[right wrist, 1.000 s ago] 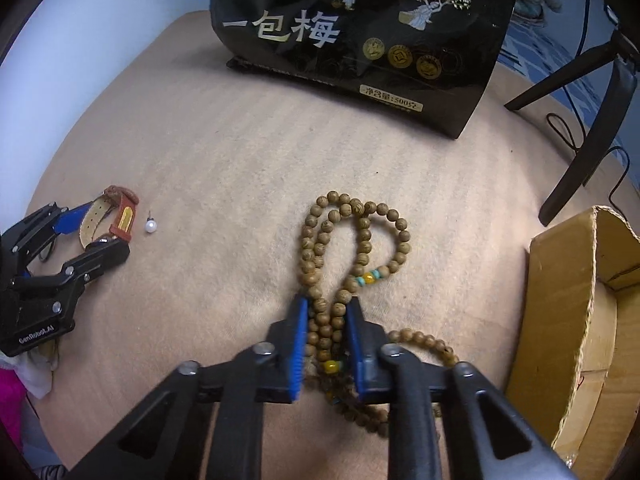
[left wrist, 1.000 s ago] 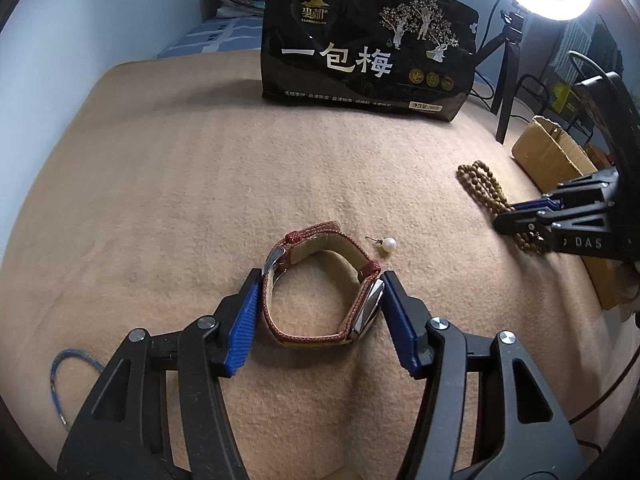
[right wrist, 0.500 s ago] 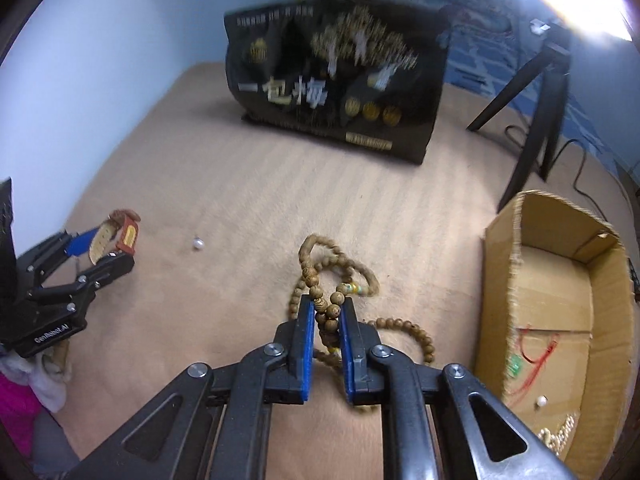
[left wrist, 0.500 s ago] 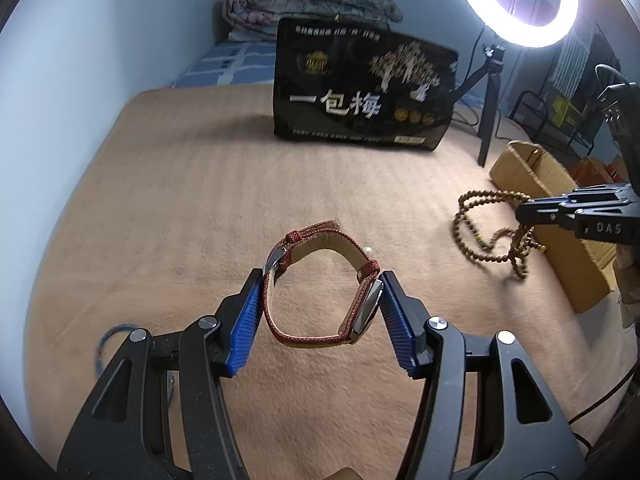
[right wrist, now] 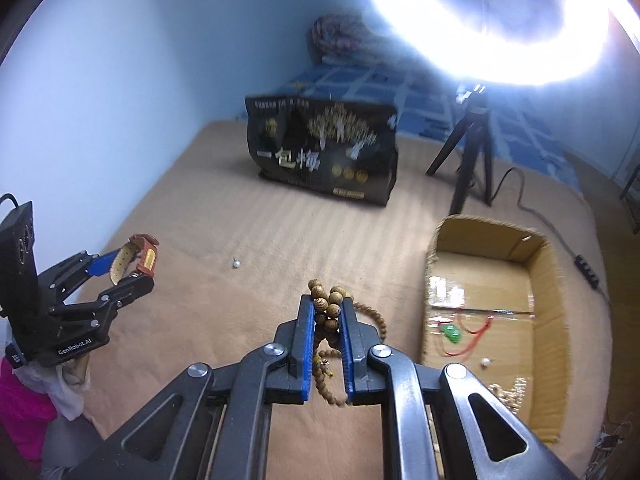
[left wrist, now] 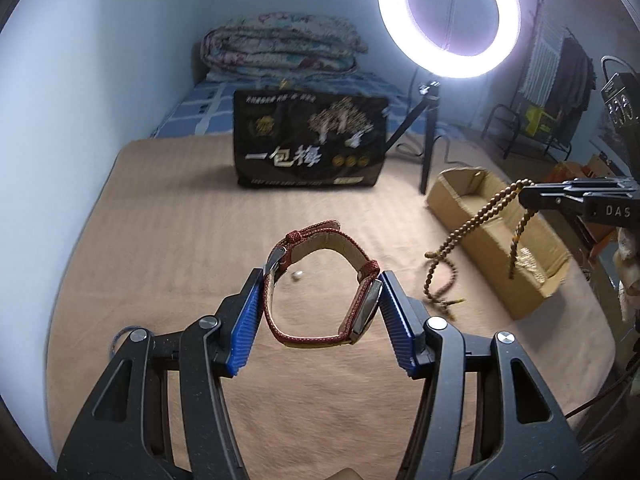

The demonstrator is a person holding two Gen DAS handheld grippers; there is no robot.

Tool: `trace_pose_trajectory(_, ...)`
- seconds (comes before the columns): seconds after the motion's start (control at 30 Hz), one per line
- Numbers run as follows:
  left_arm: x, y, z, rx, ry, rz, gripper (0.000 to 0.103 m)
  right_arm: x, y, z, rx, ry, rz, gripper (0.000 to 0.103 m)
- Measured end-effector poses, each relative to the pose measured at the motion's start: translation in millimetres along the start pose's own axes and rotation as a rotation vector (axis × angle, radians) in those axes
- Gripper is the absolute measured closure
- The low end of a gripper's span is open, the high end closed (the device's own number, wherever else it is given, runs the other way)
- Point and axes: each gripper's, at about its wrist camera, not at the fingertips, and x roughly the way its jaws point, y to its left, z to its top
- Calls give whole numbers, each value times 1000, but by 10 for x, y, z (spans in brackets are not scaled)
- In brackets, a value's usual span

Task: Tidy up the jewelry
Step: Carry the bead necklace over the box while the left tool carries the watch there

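Inside the cardboard box (right wrist: pixel 538 280) lie small jewelry pieces; left fingers (left wrist: pixel 244 320) grip a watch (left wrist: pixel 320 288), right fingers (right wrist: pixel 306 344) beads (right wrist: pixel 328 306).

Watch (left wrist: pixel 322 286) & bead string (right wrist: pixel 329 308) now off blanket (left wrist: pixel 168 240), both tools higher.

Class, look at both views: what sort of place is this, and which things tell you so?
Most likely a bedroom used for filming. A folded floral quilt lies on a blue checked bed sheet, a tan blanket covers the work surface, and a lit ring light stands on a black tripod.
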Motion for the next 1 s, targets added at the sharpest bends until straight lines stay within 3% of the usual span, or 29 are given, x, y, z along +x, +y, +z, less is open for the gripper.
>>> trace_pose_trajectory(0.33, -355, -453, 172, 32, -55, -58, 45, -960, -114, -32, 4, -123, -35, 93)
trace_pose_trajectory(0.63, -427, -867, 273, 76, -71, -112, 45, -1561, -346, -26, 33, -214, -75, 93)
trace_pose_trajectory(1.0, -190, -1472, 323, 120, -48, -196, 45, -1703, -746, 35, 56, -241, -161, 93)
